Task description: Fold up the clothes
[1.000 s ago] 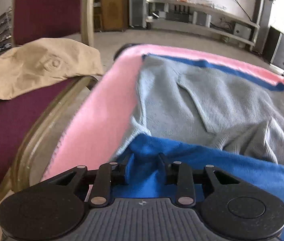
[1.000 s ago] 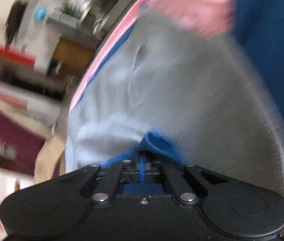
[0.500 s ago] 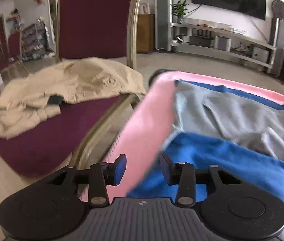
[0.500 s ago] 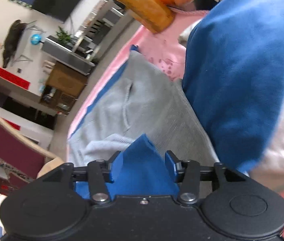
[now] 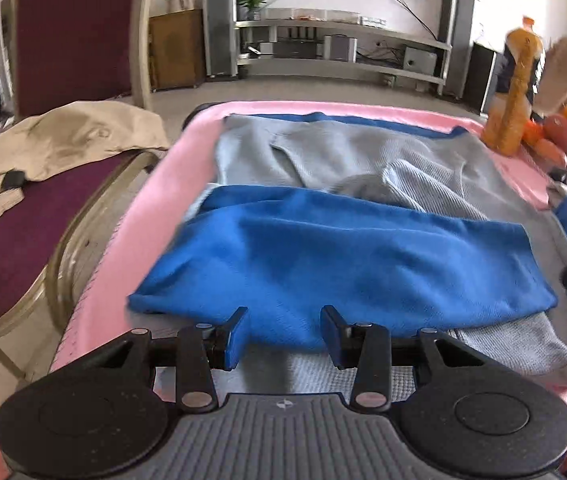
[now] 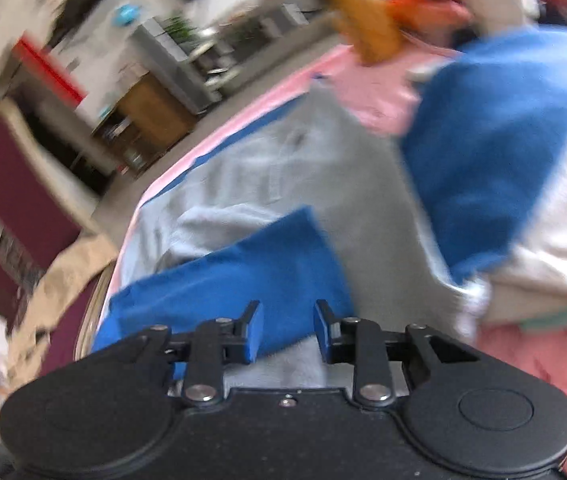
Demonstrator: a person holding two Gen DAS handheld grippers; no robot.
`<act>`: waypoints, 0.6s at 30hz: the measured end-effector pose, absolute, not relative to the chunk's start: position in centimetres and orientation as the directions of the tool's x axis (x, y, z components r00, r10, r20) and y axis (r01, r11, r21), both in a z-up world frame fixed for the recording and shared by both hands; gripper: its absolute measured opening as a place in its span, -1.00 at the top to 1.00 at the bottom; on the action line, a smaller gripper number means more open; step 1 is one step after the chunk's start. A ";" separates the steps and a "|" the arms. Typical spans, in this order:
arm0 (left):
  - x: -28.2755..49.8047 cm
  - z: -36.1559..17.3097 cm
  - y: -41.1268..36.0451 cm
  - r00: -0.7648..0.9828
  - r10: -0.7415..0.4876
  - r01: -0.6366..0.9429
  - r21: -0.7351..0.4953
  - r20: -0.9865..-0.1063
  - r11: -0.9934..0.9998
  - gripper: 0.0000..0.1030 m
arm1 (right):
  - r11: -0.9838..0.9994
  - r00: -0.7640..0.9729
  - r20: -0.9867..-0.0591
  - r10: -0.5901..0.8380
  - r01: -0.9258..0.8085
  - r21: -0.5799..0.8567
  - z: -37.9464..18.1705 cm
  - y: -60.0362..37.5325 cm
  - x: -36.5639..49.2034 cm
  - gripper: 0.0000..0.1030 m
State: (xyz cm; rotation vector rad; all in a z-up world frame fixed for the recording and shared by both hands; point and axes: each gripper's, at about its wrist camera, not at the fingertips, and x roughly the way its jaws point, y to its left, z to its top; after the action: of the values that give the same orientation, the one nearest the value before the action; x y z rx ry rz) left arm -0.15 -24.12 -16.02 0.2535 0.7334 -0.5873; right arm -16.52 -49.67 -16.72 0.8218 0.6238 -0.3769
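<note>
Over on the far left, a maroon chair (image 5: 23, 216) carries a crumpled beige garment (image 5: 63, 144), waiting its turn as I read it. Right of it, on the pink-covered tabletop (image 5: 155, 200), the grey garment with blue lining (image 5: 343, 152) lies spread, its near part folded over so a blue band (image 5: 343, 256) crosses it from left to right.

I have the left hand-held gripper (image 5: 283, 328) partly open just above the band's near edge; cloth shows between the fingers, but the pads do not press on it. My right hand-held gripper (image 6: 287, 330) is closing, also with blue cloth showing between the fingers and no pinch that I can see.

To do this fold well, I judge I should square the band's near edge with the grey layer beneath and flatten the bulge at its left end before taking fresh hold.

Motion blur smears the right wrist view, and I cannot identify the blue-and-white bulk (image 6: 503, 160) on its right. Orange things (image 5: 523, 112) at the far right corner stay unclear.
</note>
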 end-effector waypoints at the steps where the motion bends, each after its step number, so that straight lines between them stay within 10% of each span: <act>1: 0.0 -16.3 -24.6 0.596 -0.409 0.584 0.023 -0.691 0.811 0.21 | 0.649 0.767 -0.640 -0.045 0.510 0.565 -16.9 -49.4 -15.9 0.45; 12: -1.0 -18.3 -25.5 0.619 -0.320 0.619 0.195 -0.717 0.761 0.10 | 0.398 0.760 -0.648 0.045 0.581 0.709 -20.6 -52.3 -17.1 0.65; 18: -2.1 -16.2 -23.8 0.684 -0.284 0.557 0.230 -0.671 0.798 0.10 | 0.328 0.726 -0.685 -0.062 0.663 0.673 -19.5 -53.2 -20.8 0.17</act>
State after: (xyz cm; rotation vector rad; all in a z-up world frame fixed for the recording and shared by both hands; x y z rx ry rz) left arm -2.14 -23.82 -16.20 0.4424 0.6635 -0.4891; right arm -20.76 -53.24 -19.53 1.1499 0.6178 -0.5158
